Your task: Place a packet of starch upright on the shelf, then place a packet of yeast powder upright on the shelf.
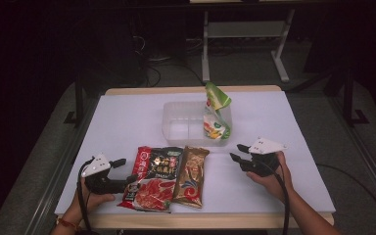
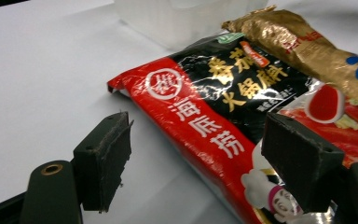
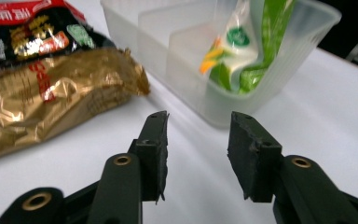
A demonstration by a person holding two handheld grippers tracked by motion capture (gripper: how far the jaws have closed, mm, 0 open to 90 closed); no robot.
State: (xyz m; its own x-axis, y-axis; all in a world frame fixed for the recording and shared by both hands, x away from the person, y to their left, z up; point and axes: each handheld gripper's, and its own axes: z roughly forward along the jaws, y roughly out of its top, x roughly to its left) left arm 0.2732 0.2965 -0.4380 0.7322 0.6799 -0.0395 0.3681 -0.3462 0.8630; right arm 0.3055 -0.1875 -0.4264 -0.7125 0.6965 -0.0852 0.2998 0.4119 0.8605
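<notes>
The red packet point(image 1: 152, 178) lies at the near left of the desk point(image 1: 127, 122), between the wide left hand-held gripper point(image 1: 127, 171); the slippery foil could be pinched crooked and dropped

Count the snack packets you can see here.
3: a green packet standing in the clear container, a red-and-black packet and a gold packet lying side by side on the table.
</notes>
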